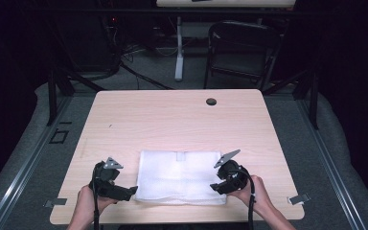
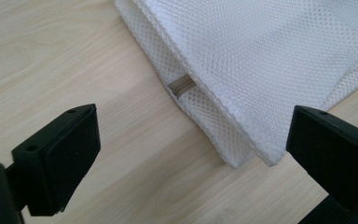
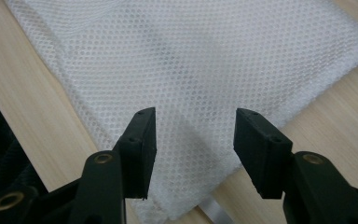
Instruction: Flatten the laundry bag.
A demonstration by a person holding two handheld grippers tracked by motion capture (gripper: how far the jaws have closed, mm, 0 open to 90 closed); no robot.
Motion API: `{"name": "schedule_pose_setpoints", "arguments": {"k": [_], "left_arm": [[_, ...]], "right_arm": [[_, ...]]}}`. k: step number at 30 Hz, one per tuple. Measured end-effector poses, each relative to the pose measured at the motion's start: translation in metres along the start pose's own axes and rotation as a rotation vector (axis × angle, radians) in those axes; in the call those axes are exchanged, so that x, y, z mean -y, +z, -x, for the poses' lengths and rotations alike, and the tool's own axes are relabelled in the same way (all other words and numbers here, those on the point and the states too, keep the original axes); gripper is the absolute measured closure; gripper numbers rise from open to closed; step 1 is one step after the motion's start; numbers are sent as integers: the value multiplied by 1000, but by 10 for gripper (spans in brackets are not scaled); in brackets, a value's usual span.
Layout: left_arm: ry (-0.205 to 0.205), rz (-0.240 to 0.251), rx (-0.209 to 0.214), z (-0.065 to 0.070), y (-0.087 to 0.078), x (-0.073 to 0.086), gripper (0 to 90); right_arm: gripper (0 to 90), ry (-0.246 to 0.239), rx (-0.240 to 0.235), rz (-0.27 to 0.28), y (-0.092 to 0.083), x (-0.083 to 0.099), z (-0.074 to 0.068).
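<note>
A white mesh cloth [image 1: 179, 178] with a fine honeycomb weave lies on the pale wood-grain table [image 1: 172, 120].

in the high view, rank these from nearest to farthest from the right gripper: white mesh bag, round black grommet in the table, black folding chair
1. white mesh bag: right beside the right gripper, on its inner side.
2. round black grommet: near the table's far edge.
3. black folding chair: on the floor beyond the table.
</note>
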State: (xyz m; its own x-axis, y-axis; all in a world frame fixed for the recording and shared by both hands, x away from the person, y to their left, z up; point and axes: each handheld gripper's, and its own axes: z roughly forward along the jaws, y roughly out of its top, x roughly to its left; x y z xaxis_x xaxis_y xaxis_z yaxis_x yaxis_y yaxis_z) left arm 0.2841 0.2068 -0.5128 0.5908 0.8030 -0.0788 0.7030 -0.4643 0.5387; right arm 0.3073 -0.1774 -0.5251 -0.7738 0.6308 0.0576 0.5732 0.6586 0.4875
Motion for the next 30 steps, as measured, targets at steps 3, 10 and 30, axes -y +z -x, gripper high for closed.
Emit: {"name": "schedule_pose_setpoints", "arguments": {"k": [3,10,30], "left_arm": [[13,-12,1,1,4,-1,3],[21,-16,1,2,7,-2,3],[58,-20,27,6,9,-3,10]], "right_arm": [[497,-39,-8,-41,2,-1,-7],[512,-119,-33,-91,15,-3,-26],[890,-174,-27,-135,35,-3,-35]]}}
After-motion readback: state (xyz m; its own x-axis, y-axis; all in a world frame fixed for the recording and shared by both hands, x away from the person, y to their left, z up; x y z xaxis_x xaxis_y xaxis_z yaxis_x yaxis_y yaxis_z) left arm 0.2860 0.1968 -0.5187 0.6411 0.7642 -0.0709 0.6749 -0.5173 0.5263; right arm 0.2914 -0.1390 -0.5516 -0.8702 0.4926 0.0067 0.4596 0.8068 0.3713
